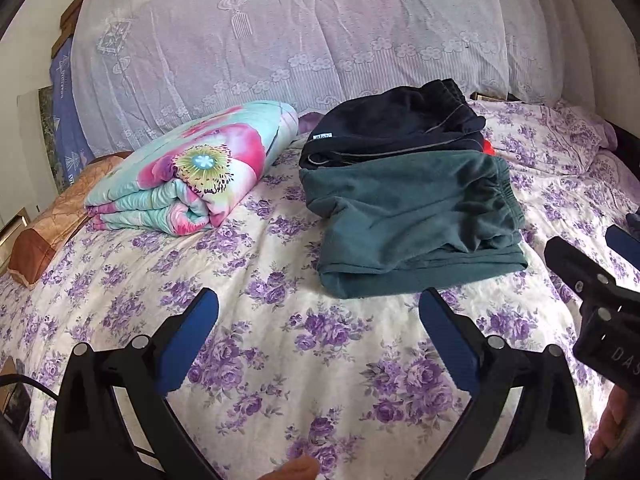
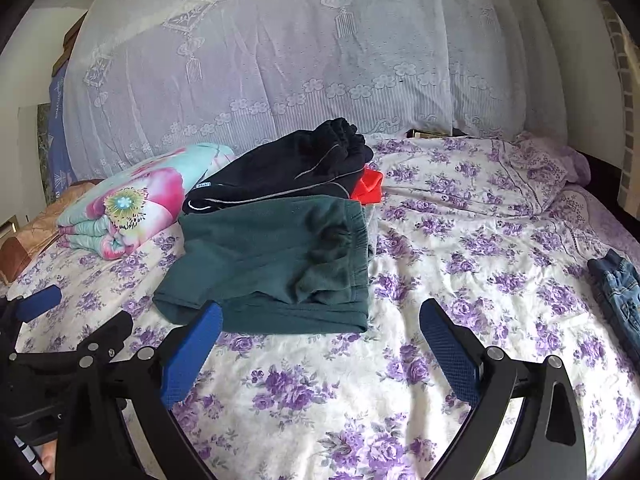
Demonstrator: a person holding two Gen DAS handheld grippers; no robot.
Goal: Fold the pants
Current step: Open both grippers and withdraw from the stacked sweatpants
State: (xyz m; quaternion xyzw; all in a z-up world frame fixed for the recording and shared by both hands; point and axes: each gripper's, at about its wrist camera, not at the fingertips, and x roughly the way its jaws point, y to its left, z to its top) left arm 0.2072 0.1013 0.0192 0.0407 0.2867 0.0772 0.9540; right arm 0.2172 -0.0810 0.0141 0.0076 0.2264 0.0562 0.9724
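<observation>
Fleece-like fabric makes up the folded green pants [image 1: 412, 220], which we see as a soft, thick rectangle with a gathered elastic waistband along its right edge, lying at centre right of the left wrist view. Directly behind them, touching, sits a folded dark navy garment [image 1: 392, 128] with thin grey piping and a small white label. We note a scrap of red cloth [image 2: 368, 186] at its right edge.

We see both piles resting on a bedsheet [image 1: 280, 340] printed with purple roses on white, slightly creased. At centre left lies a rolled quilt [image 1: 192, 176] in turquoise and pink with a large flower motif; a tan pillow [image 1: 48, 236] lies at the left edge. A white lace cover [image 1: 280, 40] with tassel and blossom patterns fills the upper frame.

We see the left gripper [image 1: 318, 312] with jaws spread wide, holding nothing, its blue textured pads above bare sheet just short of the pants. The right gripper [image 2: 320, 322] is likewise spread wide and holds nothing; its left pad overlaps the near hem of the pants in the picture, but we cannot tell whether it touches.

Only the right wrist view shows blue denim [image 2: 618, 292] at the right edge of the frame.
</observation>
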